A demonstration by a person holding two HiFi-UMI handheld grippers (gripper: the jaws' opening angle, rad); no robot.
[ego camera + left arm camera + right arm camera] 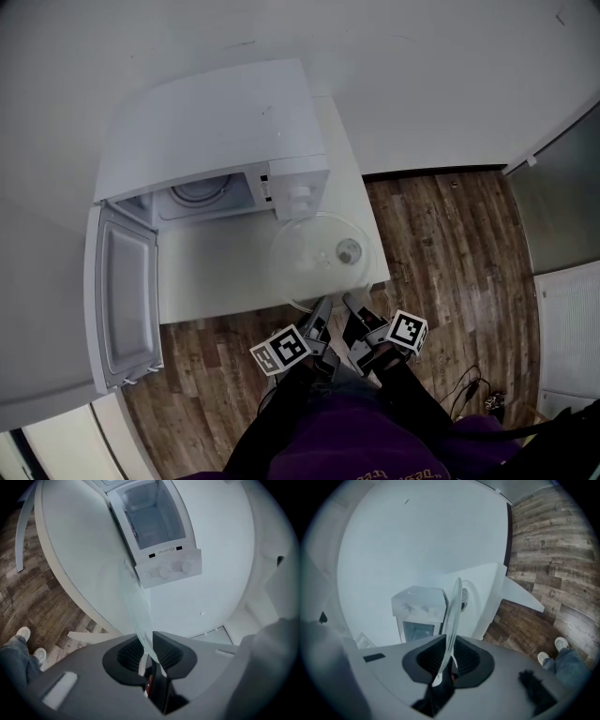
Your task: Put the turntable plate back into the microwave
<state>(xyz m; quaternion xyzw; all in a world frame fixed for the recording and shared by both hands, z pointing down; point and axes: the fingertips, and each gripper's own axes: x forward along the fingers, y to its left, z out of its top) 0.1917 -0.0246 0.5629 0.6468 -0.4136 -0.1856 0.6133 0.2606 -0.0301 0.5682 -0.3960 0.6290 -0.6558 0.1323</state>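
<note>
Starts at the far left with the microwave's door (122,295), swung wide open beside the white table (216,277). Moves right into the microwave (225,141) itself: cavity open to view, with just a ring (199,192) lying on its floor. Takes in the control panel (168,568) next, knobs in a row and two small dark labels above them, print too small to read. Comes now to the glass turntable plate (319,258), outside the oven, out over the table's front right corner, just in front of that panel; cannot tell whether clear of the tabletop or touching it. Drops down to the left gripper (322,307): jaws narrow, clamped on the plate's near rim, the glass running edge-on up between the black pads (165,654). Slides over to the right gripper (349,306), just beside the first: same story, jaws drawn close and pinching the rim a little further round, the plate (453,611) standing thin between the pads (432,656). Notes a marker cube (279,350) with black-and-white squares on each gripper. Ends at the right on dark wood floor (450,244).
</note>
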